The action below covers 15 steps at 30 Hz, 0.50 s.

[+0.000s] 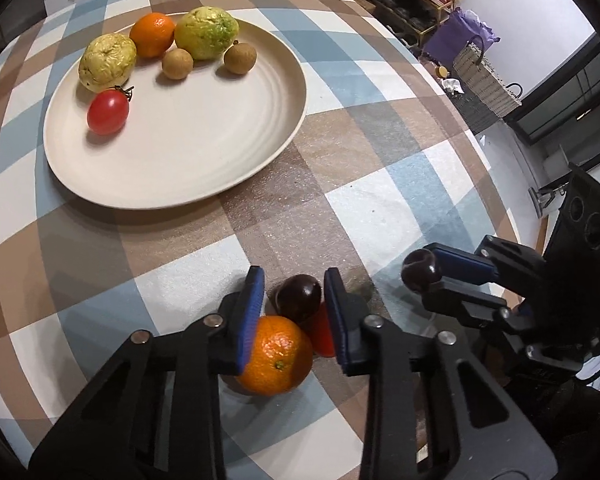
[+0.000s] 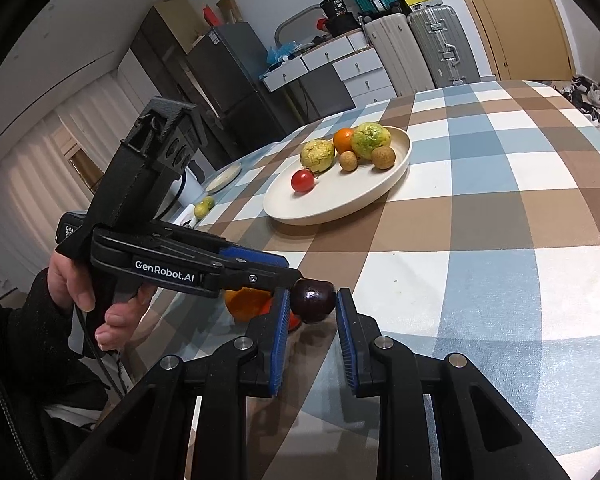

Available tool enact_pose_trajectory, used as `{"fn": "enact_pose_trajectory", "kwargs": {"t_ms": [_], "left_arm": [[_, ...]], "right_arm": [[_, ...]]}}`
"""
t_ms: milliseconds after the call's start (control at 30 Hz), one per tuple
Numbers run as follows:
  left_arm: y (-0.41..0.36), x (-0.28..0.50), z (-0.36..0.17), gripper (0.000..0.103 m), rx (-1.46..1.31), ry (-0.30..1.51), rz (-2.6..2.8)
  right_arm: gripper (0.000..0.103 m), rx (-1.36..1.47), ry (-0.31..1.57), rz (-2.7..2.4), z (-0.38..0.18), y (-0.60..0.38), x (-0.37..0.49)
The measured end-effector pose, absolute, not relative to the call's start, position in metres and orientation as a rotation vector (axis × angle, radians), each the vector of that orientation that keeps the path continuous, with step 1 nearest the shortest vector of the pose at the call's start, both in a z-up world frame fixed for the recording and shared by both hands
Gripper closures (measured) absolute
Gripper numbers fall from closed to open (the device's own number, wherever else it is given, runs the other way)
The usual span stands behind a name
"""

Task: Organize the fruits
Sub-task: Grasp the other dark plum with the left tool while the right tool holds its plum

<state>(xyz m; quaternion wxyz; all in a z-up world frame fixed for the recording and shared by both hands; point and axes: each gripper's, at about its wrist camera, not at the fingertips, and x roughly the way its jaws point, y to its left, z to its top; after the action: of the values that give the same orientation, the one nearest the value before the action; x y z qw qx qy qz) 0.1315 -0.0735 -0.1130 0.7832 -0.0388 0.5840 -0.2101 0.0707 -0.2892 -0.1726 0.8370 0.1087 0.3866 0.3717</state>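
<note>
left claw (image 1: 294, 274): dark fruit (image 1: 298, 298) seen between pads, grip cannot be told | right claw (image 2: 313, 294): clenched on second dark fruit (image 2: 314, 302)

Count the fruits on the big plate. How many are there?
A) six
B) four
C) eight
A: the plate holds two bumpy yellow-green fruits, one orange, two small brown fruits and one red tomato.

Table: checked cloth (image 2: 480, 216) in blue, brown, white.
Far wall: white drawers (image 2: 360, 68), grey suitcases (image 2: 420, 52), tan door (image 2: 512, 16).
Left: pale curtains (image 2: 32, 160).
Right: wicker basket (image 1: 485, 76).
</note>
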Motion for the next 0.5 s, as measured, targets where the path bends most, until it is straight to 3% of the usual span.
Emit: {"fn": "enact_pose_trajectory", "kwargs": {"t_ms": [233, 500], "left_arm": [[-0.0665, 0.1294, -0.1121, 0.083, -0.135, 1.250, -0.467], [-0.0675, 0.1257, -0.1091, 0.084, -0.110, 1.226, -0.470]], "right_arm": [[0.079, 0.233, 0.832, 0.781, -0.1745, -0.2887, 0.0729], [0.079, 0.230, 0.842, 0.755, -0.1762, -0.2885, 0.0746]]}}
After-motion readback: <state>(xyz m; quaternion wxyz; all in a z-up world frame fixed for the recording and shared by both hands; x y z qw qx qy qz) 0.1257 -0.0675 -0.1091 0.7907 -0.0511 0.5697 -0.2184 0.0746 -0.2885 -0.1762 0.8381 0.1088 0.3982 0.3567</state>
